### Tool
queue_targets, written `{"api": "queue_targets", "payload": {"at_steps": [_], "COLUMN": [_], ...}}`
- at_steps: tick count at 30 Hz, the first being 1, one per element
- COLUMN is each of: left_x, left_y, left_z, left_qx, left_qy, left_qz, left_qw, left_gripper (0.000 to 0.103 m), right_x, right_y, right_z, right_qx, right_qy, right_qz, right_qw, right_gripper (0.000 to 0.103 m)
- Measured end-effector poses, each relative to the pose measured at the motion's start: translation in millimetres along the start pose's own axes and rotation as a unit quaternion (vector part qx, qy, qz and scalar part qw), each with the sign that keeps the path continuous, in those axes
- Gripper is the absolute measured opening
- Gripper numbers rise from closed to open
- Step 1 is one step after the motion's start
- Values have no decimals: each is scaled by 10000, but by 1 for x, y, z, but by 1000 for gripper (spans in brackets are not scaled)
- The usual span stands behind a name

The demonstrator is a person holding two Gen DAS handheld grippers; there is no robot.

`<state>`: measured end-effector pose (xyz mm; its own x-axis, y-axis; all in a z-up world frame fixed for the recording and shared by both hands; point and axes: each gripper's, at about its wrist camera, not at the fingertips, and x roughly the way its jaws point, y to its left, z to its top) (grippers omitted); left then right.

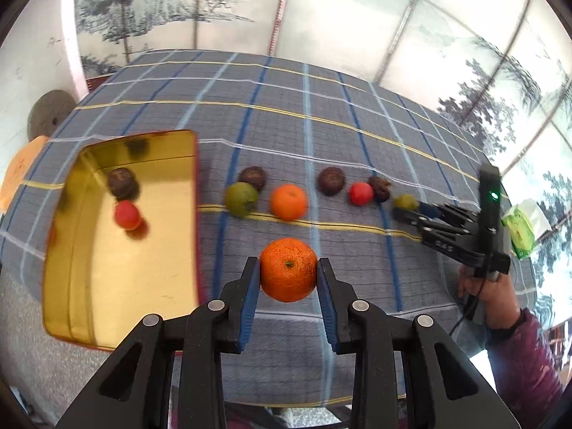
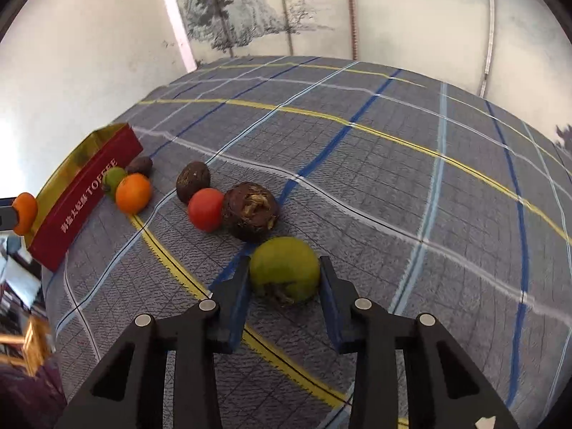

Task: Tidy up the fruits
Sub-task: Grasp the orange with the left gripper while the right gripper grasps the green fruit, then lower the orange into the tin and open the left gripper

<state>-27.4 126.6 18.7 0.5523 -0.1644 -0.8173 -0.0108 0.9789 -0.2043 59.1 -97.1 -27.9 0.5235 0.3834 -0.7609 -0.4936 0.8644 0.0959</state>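
The left gripper (image 1: 289, 274) has its jaws clamped on an orange (image 1: 288, 269), lifted at 3 o'clock of the tin (image 1: 121, 325). The right gripper (image 2: 284, 275) has its jaws seemingly closed on a green fruit (image 2: 284, 268) on the desk (image 2: 393, 178).

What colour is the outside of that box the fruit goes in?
Dark red with pale lettering on the box, gold inside; the right wrist view shows it best.

Both wrist views close, angled down over plaid tablecloth (image 1: 286, 125); shared: fruit row (image 2: 205, 209), gold tin (image 1: 107, 250).
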Motion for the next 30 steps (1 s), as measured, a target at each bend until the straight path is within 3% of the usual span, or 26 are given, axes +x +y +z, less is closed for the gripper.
{"api": "queue_targets", "payload": {"at_steps": [8, 16, 30], "left_x": [-9, 3, 20], "left_y": [51, 87, 116], "left_z": [-2, -2, -3], "left_qx": [-302, -289, -46], "left_qy": [-210, -258, -220], "left_qz": [501, 1052, 1673], "left_qw": [9981, 9937, 9857], "left_gripper": [33, 33, 33], "right_x": [-19, -16, -14], "right_y": [-36, -33, -26], "right_z": [-12, -10, -9], "right_qx": [919, 879, 746], "right_qy": [-265, -198, -154], "right_qz": [-56, -152, -326], "right_qw": [9954, 9958, 9966], "right_gripper": [33, 33, 34]}}
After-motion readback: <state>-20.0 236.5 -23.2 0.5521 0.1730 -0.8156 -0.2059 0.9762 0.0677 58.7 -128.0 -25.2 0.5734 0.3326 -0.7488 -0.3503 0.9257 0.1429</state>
